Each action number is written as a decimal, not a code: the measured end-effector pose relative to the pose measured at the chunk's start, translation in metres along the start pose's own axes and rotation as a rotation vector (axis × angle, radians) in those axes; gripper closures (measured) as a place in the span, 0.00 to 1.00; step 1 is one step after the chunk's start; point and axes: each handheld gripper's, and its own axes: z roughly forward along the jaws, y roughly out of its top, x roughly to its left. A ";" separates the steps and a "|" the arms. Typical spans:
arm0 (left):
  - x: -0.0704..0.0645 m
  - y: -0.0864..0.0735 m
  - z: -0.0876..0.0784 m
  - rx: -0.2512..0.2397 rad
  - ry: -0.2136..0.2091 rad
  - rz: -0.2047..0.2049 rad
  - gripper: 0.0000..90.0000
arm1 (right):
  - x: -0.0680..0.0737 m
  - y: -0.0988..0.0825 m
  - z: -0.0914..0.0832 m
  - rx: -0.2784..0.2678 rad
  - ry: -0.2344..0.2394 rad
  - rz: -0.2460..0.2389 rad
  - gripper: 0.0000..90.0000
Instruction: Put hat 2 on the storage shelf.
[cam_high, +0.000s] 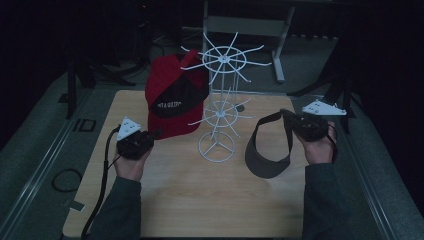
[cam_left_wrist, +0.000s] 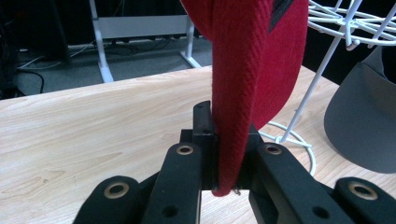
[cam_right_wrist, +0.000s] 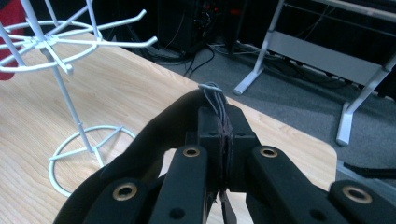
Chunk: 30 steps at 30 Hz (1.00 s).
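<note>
Jaws of the left gripper (cam_left_wrist: 219, 154) are clamped on the edge of a red cap (cam_high: 174, 95), holding it up off the wooden table (cam_high: 190, 200) beside the white wire rack (cam_high: 220, 100). Over on the other side, the right gripper (cam_right_wrist: 223, 140) pinches the strap of a dark visor (cam_high: 267, 155), whose brim hangs low near the rack's round base, just above the tabletop.
</note>
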 end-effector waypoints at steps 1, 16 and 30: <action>0.000 0.000 0.000 0.000 0.000 0.000 0.95 | 0.000 0.001 0.000 -0.001 0.001 -0.004 0.98; 0.001 0.001 0.002 0.000 -0.005 -0.008 0.95 | -0.004 0.021 -0.007 -0.027 0.012 -0.053 0.98; 0.003 0.002 0.002 0.000 -0.007 -0.012 0.95 | -0.020 0.037 -0.016 -0.086 0.051 -0.048 0.98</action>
